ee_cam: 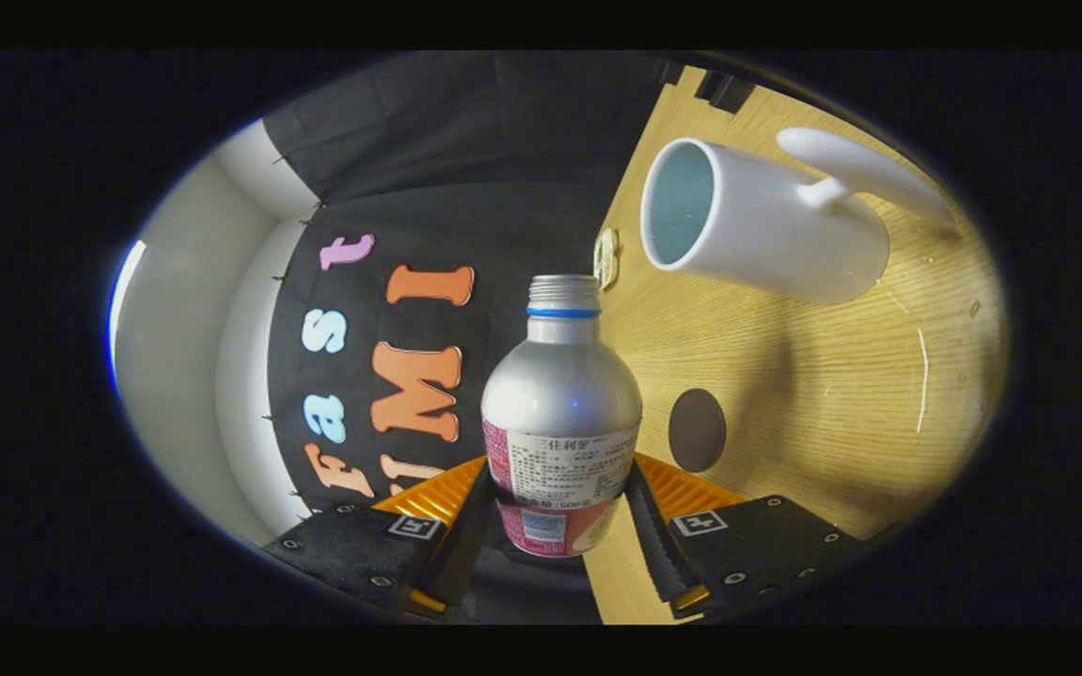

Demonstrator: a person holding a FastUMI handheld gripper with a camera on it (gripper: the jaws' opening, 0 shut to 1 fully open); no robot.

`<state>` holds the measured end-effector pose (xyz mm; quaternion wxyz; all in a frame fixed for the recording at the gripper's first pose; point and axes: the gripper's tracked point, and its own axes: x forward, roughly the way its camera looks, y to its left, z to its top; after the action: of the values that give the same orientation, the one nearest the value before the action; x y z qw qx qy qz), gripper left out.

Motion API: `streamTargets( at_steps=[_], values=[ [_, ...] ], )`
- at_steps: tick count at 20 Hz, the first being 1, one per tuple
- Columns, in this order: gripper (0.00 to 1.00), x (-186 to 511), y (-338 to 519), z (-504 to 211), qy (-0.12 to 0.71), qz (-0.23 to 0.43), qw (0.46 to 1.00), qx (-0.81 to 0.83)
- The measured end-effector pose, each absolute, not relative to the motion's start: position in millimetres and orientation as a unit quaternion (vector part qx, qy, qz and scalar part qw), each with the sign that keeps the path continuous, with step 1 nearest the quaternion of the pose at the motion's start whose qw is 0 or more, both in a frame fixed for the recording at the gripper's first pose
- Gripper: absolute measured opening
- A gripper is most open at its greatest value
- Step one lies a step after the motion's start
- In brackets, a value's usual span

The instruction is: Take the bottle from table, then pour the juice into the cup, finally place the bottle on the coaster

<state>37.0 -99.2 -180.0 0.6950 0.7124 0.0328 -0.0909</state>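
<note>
My gripper (560,521) is shut on a silver bottle (560,413), both fingers pressing its labelled lower half. The bottle has a blue neck ring and an open threaded mouth that points toward the wooden table (823,394). The whole view is rolled sideways, so the table stands like a wall beside the bottle. A white mug (766,230) with a handle sits on the table beyond the bottle's mouth, its pale inside showing. A round dark coaster (697,430) lies on the wood close to the bottle's shoulder.
A small pale tag (606,258) sits at the table's edge near the mug. White booth panels (184,347) stand beyond the cloth wall.
</note>
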Motion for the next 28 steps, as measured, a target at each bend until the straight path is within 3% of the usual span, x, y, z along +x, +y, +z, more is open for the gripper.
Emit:
streamTargets(
  at_steps=[28],
  values=[
    [0.74,34.3,-140.2,-164.1,-0.028,-0.100,0.600,0.793]
  ],
)
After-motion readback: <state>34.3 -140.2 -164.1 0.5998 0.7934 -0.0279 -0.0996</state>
